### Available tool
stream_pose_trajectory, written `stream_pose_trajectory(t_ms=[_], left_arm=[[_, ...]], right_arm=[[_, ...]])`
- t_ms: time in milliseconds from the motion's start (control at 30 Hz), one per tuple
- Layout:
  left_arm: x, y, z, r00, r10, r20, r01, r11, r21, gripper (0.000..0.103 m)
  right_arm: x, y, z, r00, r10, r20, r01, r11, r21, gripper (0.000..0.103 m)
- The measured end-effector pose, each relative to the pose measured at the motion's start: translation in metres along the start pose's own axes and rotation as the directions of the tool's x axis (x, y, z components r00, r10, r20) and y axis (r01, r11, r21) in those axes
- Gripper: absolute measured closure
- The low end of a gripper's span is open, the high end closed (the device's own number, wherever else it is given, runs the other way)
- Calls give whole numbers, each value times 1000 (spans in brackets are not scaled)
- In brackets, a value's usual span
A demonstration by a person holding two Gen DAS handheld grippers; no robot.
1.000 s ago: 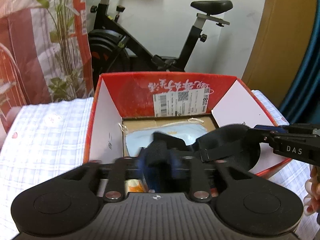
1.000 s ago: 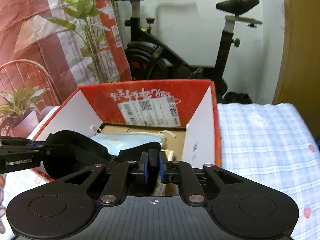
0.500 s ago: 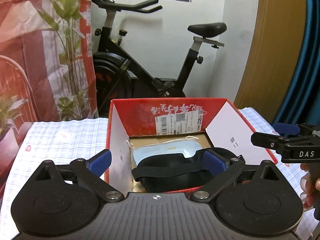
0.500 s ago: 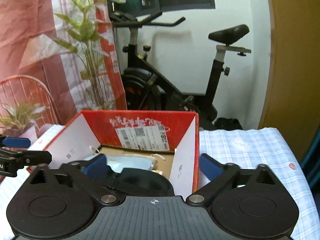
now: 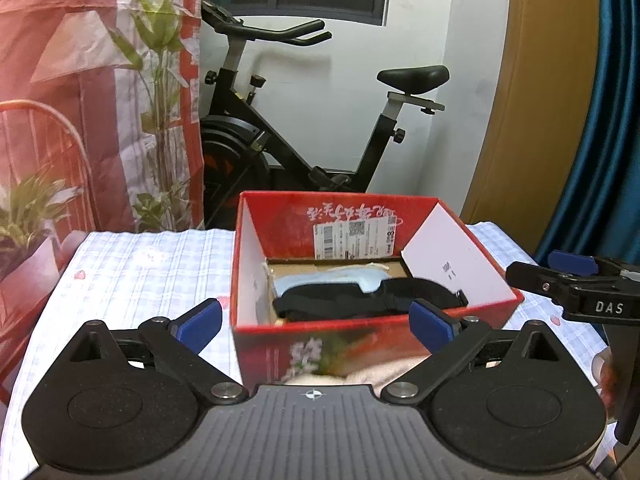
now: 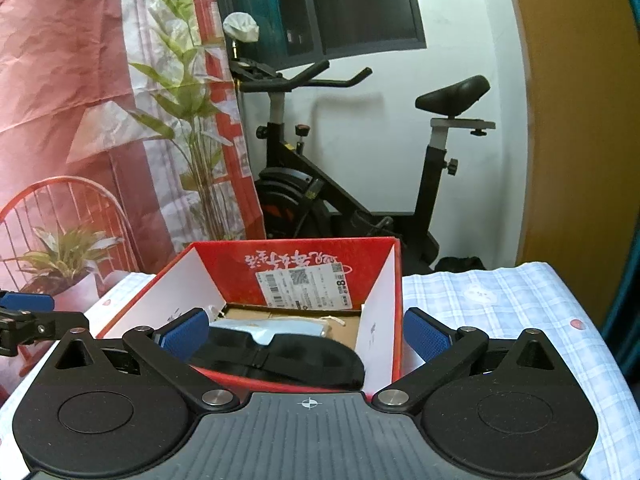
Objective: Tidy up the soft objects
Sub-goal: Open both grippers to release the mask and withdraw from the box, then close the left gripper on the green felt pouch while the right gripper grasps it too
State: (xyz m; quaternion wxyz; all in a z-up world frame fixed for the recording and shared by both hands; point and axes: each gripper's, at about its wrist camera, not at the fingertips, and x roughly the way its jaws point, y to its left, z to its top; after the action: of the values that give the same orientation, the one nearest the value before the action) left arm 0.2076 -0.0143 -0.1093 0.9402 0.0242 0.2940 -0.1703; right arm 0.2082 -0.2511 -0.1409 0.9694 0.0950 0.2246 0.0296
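Checked cloth in pale blue and white is covering the table (image 5: pixel 132 276), which is carrying everything else. Behind it a black exercise bike (image 5: pixel 304 140) is standing against the white wall, beside a printed red-and-white curtain (image 6: pixel 80 100) with plant motifs.

On the cloth a red cardboard box (image 5: pixel 352 338) is sitting open, its flaps standing up and a white shipping label (image 6: pixel 304 284) showing on the inner face of the far flap. Inside the box a black eye mask (image 5: pixel 344 300) is lying flat near the front wall, its strap trailing toward the right side. Under and behind it a light blue soft item (image 6: pixel 276 327) is resting on the brown cardboard floor.

Both grippers are hanging just in front of the box, apart from it. The left gripper (image 5: pixel 316 322) is standing spread wide, released, with nothing between its blue pads (image 5: pixel 200 320). The right gripper (image 6: pixel 304 334) is likewise gaping fully, grasping nothing, its blue pads (image 6: pixel 424 336) framing the box front.
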Motion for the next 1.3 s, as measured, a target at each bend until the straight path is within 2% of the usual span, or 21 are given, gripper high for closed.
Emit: stream_pose_trajectory(t_ms=[200,467,667,700,833,867,933,967,1067,1200,1300], left_arm=[[-17,6,-30,1000,16,-9,-16,999,-34,2],[-15,14,-74,996,-23,-91,13,994,-105,6],[-1,12,-101,981,-89,-171,64,988,-144,19],[3,14,-104,975,-113,-189,81,982,-171,25],[20,21,-112,963,-166,-213,109,961,-255,30],[24,22,-115,960,-177,-217,116,957,-267,33],[31,22,-117,951,-213,-222,142,944,-299,47],[34,23,-119,945,-236,-225,157,934,-322,49],[38,23,-122,935,-282,-217,189,911,-367,49],[42,16,-123,928,-294,-228,200,912,-359,49],[44,13,-124,925,-303,-231,207,910,-360,49]], right_arm=[[-22,5,-32,1000,16,2,-16,1000,7,0],[-31,13,-81,999,0,-52,-1,1000,-14,0],[-28,25,-114,991,29,-130,-32,999,-16,0],[-26,28,-119,989,30,-147,-34,999,-22,1],[-19,39,-134,974,76,-215,-87,995,-42,18],[-18,41,-135,971,89,-222,-100,994,-40,19],[-16,47,-137,966,113,-233,-127,991,-46,22],[-16,50,-138,964,121,-238,-137,989,-51,23],[-13,56,-139,954,160,-254,-182,981,-66,26],[-7,68,-143,933,211,-292,-244,966,-83,33],[-2,78,-145,923,231,-309,-276,955,-111,34]])
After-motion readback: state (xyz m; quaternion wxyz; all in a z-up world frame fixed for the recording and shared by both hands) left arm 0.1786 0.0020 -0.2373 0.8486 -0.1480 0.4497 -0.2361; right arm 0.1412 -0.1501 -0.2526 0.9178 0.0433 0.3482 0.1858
